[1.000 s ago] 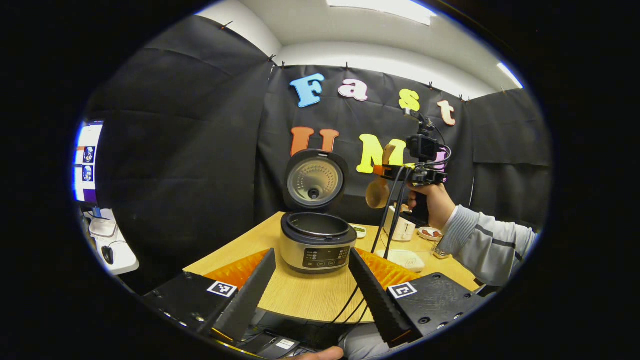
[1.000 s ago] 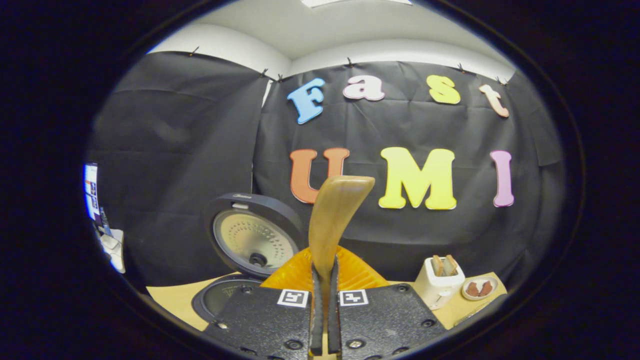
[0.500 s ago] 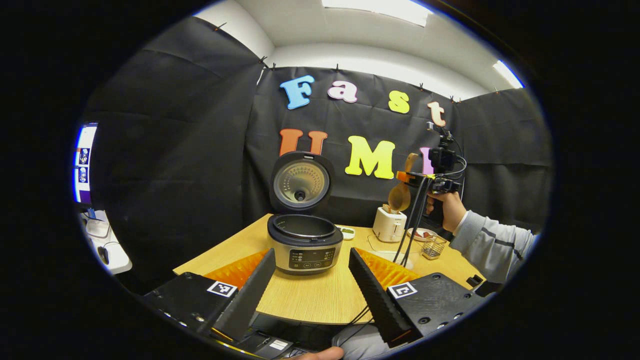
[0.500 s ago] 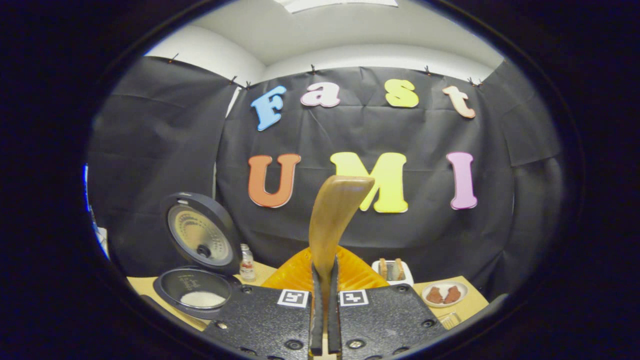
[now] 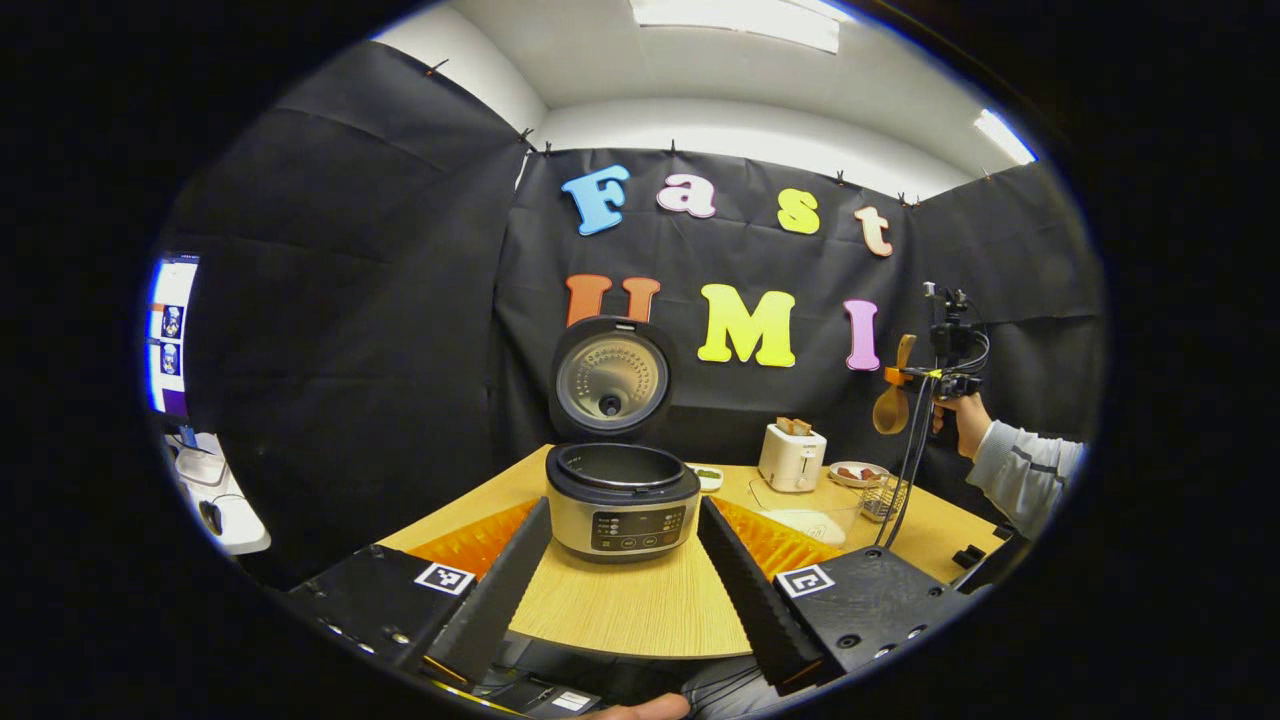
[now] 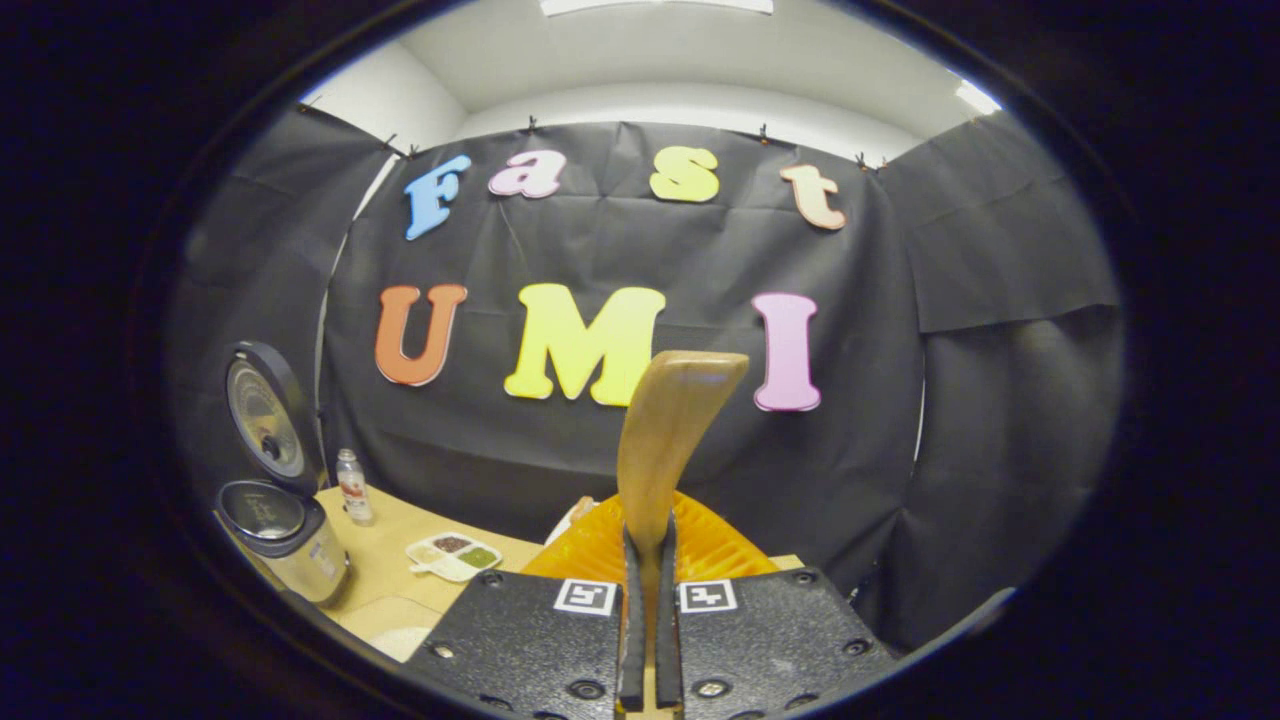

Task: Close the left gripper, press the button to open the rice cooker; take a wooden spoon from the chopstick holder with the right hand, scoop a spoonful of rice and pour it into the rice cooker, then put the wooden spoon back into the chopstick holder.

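Our right tool [image 6: 648,640] is squeezed tight on the wooden spoon [image 6: 668,440], which stands straight up between its fingers. Our left tool [image 5: 625,570] is wide open and holds nothing. The rice cooker [image 5: 622,495] sits on the bench [image 5: 640,610] with its lid up. We think the spoon now goes back home. We should carry it over the chopstick holder [image 5: 880,497], near the toaster [image 5: 792,456], lower it slowly, and let go only when it is inside.
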`<action>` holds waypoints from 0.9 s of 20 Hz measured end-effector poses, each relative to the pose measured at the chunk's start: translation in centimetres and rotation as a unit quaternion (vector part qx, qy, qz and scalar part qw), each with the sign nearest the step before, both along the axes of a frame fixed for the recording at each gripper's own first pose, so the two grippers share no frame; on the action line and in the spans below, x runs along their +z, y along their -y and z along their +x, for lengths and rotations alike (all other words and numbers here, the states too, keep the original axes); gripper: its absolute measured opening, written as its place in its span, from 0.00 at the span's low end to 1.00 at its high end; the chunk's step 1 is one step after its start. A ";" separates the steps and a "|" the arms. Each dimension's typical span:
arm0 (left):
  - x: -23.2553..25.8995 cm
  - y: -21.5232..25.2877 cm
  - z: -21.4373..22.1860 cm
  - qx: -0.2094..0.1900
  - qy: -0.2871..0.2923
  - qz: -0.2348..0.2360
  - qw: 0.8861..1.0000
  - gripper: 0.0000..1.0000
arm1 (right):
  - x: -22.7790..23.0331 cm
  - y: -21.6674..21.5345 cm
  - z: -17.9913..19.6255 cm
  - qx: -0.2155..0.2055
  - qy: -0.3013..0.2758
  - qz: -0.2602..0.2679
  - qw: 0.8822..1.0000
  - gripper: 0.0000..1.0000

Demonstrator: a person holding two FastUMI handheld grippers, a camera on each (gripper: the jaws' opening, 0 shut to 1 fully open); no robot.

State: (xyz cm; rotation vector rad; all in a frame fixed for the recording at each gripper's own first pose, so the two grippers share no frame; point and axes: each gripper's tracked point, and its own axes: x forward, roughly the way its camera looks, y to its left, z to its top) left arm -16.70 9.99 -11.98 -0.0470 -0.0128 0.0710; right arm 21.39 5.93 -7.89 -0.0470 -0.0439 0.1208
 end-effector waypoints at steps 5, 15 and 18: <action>0.8 -0.8 0.5 0.026 0.022 -0.021 0.999 0.94 | -6.3 3.5 2.5 -0.023 -0.053 0.013 0.998 0.06; 1.0 2.4 2.1 -0.006 0.002 -0.028 1.000 0.94 | -13.3 5.3 4.5 -0.025 -0.115 0.084 0.990 0.12; 1.0 3.7 2.6 -0.021 -0.006 -0.036 0.999 0.95 | -14.5 6.0 5.1 -0.027 -0.122 0.087 0.988 0.22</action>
